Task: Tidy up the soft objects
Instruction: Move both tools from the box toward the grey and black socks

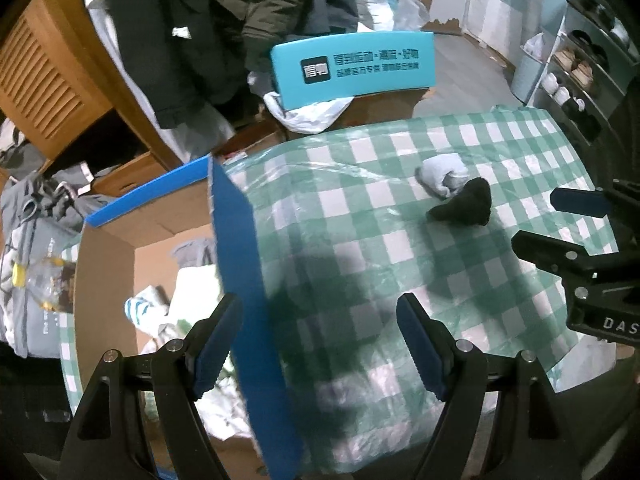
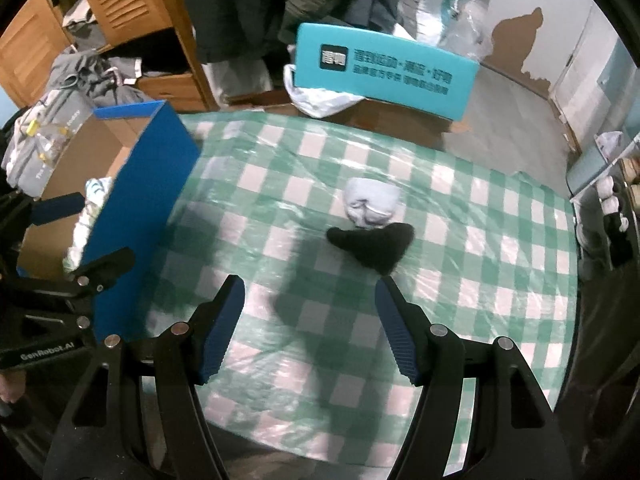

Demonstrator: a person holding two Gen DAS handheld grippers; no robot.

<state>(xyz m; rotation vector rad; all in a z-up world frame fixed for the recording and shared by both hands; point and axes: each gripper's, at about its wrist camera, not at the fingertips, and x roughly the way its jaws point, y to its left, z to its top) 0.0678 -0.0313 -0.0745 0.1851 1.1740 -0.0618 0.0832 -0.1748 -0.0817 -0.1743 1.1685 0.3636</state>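
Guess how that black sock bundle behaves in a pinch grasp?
The black sock bundle looks soft and lumpy, so it probably squashes between pads. Its tail may flop. Likely light, and it touches the grey sock roll, which might get nudged.

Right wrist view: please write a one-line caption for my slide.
Open right tool over the checked cloth, facing a black sock touching a grey sock; blue box at left.

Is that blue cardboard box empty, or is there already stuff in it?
Not empty. The blue cardboard box stands open-topped, and the left wrist view shows light rolled fabric pieces lying inside on its brown floor.
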